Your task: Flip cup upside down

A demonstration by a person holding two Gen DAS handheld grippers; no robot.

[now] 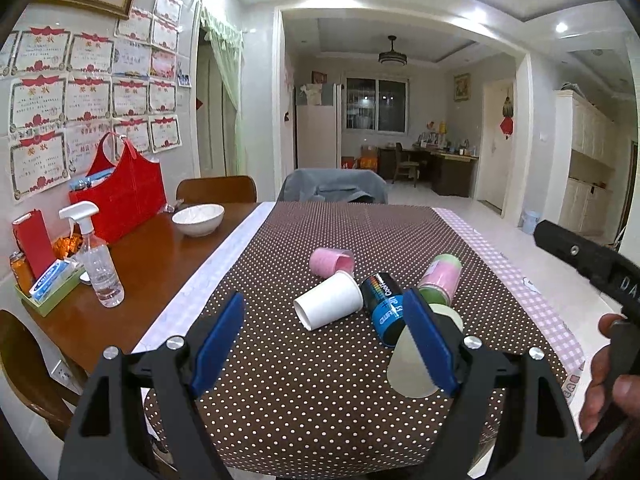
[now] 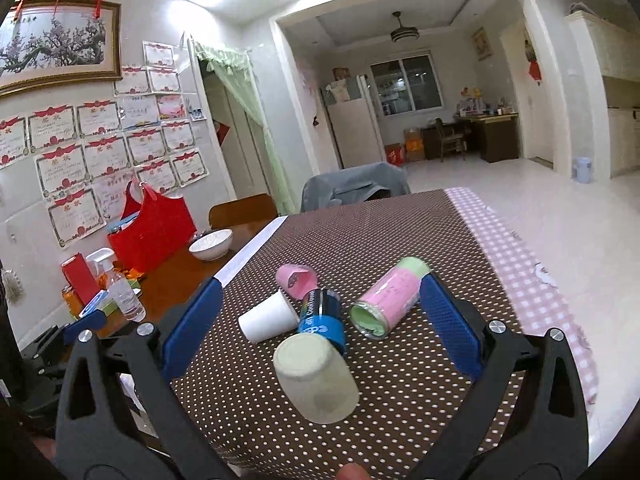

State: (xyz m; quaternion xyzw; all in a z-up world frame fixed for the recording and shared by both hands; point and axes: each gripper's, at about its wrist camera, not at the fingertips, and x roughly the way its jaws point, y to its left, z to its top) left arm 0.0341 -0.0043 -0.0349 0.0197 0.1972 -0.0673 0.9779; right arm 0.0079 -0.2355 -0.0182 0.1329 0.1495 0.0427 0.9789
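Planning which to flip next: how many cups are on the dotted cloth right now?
5. Pale cup nearest, already upside down; blue cup, white cup, small pink cup and pink-green cup lie sideways behind. None seems hidden.

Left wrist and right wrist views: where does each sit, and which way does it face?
Left wrist: on the open left gripper, facing down the polka-dot tablecloth at the white paper cup; a hand shows at right.
Right wrist: on the open right gripper, above the upside-down pale green cup, facing the same way.
Shared: white paper cup, red bag.
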